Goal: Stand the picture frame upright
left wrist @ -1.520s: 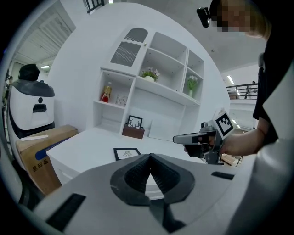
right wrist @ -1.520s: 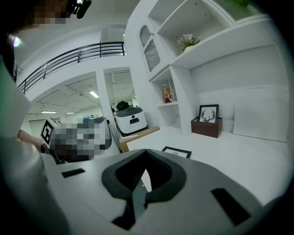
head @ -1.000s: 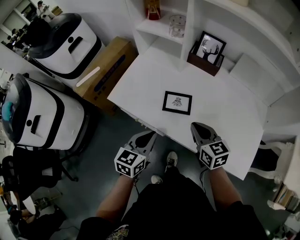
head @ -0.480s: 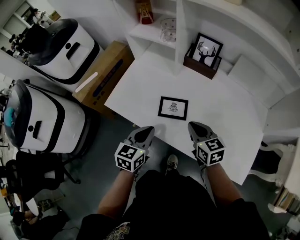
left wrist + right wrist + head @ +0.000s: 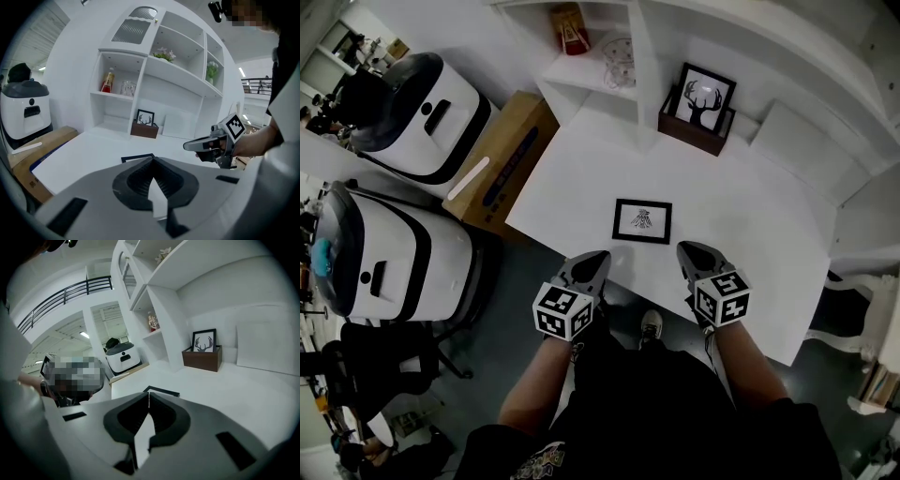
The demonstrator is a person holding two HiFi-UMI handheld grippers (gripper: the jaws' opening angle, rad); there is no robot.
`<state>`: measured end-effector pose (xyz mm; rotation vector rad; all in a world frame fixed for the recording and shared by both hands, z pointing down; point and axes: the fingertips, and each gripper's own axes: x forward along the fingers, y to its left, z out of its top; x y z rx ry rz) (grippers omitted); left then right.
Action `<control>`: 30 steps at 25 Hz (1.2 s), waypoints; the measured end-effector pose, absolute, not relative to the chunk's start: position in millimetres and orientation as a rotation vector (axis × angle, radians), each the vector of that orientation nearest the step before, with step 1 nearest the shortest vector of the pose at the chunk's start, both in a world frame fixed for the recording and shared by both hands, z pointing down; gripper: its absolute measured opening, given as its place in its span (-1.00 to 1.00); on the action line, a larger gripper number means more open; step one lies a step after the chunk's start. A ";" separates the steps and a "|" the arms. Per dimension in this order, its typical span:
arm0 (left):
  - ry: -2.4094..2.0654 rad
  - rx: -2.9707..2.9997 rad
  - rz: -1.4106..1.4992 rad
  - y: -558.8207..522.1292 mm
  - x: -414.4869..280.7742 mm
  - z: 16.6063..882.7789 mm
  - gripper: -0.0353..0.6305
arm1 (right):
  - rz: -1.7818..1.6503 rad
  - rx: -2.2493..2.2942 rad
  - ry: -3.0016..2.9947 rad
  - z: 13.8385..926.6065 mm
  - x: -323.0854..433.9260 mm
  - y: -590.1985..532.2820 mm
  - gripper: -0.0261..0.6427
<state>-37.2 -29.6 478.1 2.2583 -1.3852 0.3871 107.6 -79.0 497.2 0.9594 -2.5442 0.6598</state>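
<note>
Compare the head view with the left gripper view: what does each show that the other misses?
Head view only: the person's shoes and the drawing inside the flat picture frame. Left gripper view only: the jaws of the left claw, shut on nothing, and plants on the upper shelves. Both: that frame lying on the white table, the deer picture at the back, the right claw.
</note>
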 end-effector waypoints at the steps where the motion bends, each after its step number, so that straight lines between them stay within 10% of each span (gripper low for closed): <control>1: -1.375 2.258 0.391 -31.5 -37.2 481.4 -0.88 | 0.661 0.963 -2.535 500.5 107.4 -79.6 -0.91; 30: -1.019 2.287 0.539 -111.0 -79.6 559.6 -0.88 | 0.877 1.227 -2.173 600.4 85.1 -135.1 -0.78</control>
